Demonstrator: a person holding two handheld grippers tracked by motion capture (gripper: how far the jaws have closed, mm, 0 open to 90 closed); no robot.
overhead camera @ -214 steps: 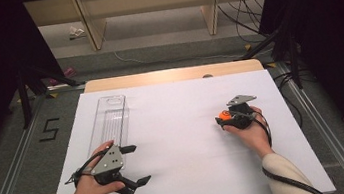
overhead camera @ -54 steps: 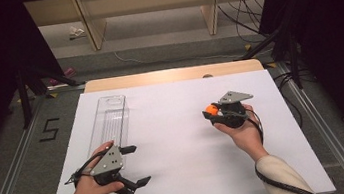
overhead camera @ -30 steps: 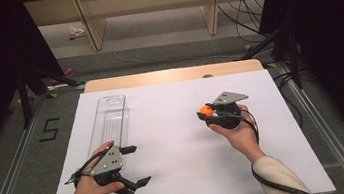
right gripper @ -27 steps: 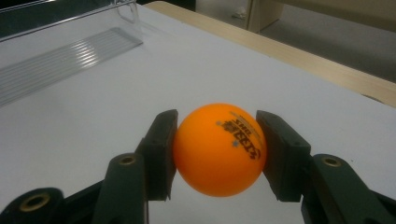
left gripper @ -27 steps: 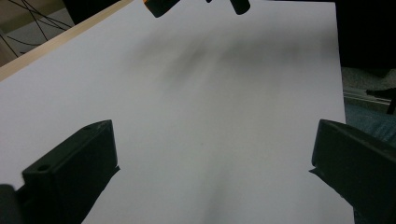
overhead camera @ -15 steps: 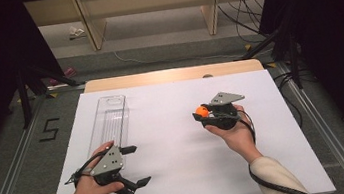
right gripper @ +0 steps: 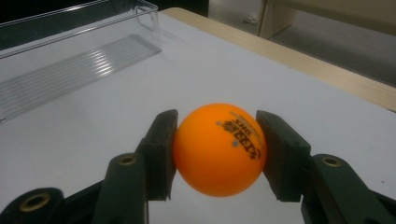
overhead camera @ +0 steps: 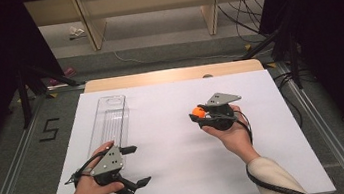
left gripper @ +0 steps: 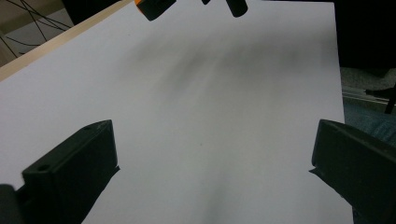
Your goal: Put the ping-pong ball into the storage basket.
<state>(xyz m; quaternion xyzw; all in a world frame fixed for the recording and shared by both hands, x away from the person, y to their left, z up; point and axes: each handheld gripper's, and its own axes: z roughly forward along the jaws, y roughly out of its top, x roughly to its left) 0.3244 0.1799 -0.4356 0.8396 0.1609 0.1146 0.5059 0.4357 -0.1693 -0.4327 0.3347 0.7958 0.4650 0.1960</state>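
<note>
Right gripper [right gripper: 217,154] pinching orange ball [right gripper: 218,148] across middle; ball probably light, smooth, slippery, crushable. Left gripper [overhead camera: 131,167] resting spread wide on table [overhead camera: 180,176].

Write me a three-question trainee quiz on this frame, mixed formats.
1. True or false: the right tool is shut on the ball.
2. Multiple choice: the tray lies (A) near the left tool, (B) under the right tool, (C) off the table.
3. Fill in: the left tool's jaws stand ____.

Key: 1 true. 2 A. 3 open, with nothing between them.
</note>
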